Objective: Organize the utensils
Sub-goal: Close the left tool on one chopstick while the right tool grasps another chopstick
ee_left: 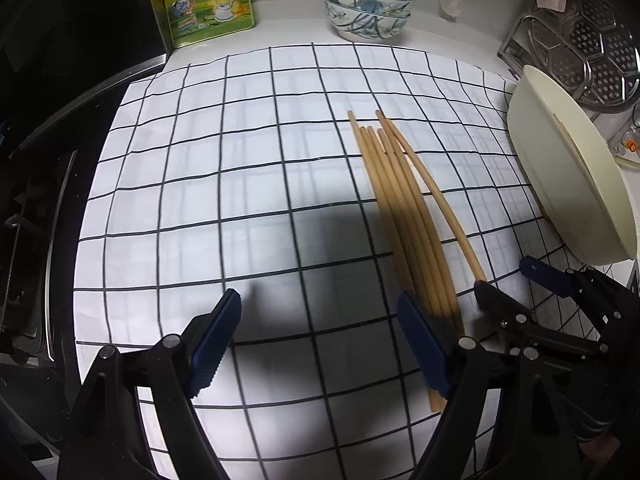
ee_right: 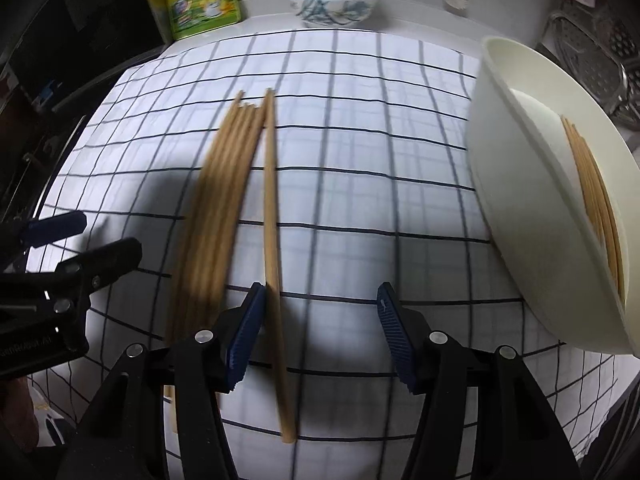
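Several wooden chopsticks (ee_left: pixel 400 208) lie bunched on a white cloth with a black grid (ee_left: pixel 240 184). One chopstick (ee_right: pixel 274 280) lies apart, just right of the bunch (ee_right: pixel 216 200). My right gripper (ee_right: pixel 320 336) is open over this single chopstick, which runs along the inner face of the left finger (ee_right: pixel 246 336); the right finger stands well clear. My left gripper (ee_left: pixel 320 340) hangs open over bare cloth, left of the bunch. Each gripper shows in the other's view: right gripper (ee_left: pixel 508 280), left gripper (ee_right: pixel 88 240). A cream tray (ee_right: pixel 520 200) at the right holds more chopsticks (ee_right: pixel 592 200).
At the back stand stacked blue-patterned bowls (ee_left: pixel 368 4), a yellow-green seasoning bag (ee_left: pixel 204 0) and a white brush (ee_left: pixel 452 0). A perforated metal steamer rack (ee_left: pixel 592 52) sits behind the tray (ee_left: pixel 568 184). A dark stove (ee_left: pixel 32 220) borders the cloth on the left.
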### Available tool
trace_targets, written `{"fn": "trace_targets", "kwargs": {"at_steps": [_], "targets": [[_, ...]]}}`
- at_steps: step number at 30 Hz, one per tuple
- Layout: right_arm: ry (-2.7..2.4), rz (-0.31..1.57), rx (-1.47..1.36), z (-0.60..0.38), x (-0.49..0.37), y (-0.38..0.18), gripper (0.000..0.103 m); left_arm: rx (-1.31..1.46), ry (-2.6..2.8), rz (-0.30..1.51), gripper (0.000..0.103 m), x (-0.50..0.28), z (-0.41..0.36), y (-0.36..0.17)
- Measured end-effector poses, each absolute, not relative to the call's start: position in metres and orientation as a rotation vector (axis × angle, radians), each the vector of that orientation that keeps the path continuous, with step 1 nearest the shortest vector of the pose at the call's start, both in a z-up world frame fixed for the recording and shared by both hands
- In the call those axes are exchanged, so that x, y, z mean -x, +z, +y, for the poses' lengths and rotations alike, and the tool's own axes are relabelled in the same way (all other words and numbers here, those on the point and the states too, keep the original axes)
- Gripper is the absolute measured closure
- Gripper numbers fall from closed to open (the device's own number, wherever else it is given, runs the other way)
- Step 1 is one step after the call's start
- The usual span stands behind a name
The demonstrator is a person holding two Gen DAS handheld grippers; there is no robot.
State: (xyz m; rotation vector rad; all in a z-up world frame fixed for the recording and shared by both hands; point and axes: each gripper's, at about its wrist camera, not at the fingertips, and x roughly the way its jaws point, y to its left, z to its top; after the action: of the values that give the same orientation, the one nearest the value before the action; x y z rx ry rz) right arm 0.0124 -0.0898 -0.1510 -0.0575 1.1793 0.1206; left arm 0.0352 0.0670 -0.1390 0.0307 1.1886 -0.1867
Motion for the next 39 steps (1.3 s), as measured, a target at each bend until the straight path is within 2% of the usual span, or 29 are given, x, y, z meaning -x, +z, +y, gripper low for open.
{"fn": "trace_targets", "kwargs": {"at_steps": [11, 18, 32, 35, 37, 38, 39], "targets": [[0.086, 1.177, -0.002, -0.119, -0.010, -0.148, 0.048, -0.052, -0.204, 1.207, 0.024, -0.040, 0.049, -0.153], [0.098, 1.170, 0.000, -0.120, -0.011, -0.145, 0.048, -0.130, -0.169, 1.198, 0.016, -0.037, 0.046, -0.160], [0.120, 1.154, 0.091, -0.097, -0.036, -0.154, 0.048, -0.080, -0.122, 1.180, 0.018, -0.051, 0.067, -0.159], [0.133, 1.139, 0.118, -0.093, -0.035, -0.155, 0.048, -0.093, -0.144, 1.158, 0.036, -0.054, 0.058, -0.155], [0.150, 1.133, 0.118, -0.092, -0.033, -0.155, 0.060, -0.099, -0.161, 1.148, 0.051, -0.053, 0.054, -0.153], [0.165, 1.132, 0.111, -0.092, -0.032, -0.154, 0.063, -0.101, -0.170, 1.142, 0.057, -0.053, 0.052, -0.152], [0.169, 1.132, 0.117, -0.091, -0.032, -0.154, 0.069, -0.103, -0.176, 1.140, 0.069, -0.053, 0.051, -0.152]]}}
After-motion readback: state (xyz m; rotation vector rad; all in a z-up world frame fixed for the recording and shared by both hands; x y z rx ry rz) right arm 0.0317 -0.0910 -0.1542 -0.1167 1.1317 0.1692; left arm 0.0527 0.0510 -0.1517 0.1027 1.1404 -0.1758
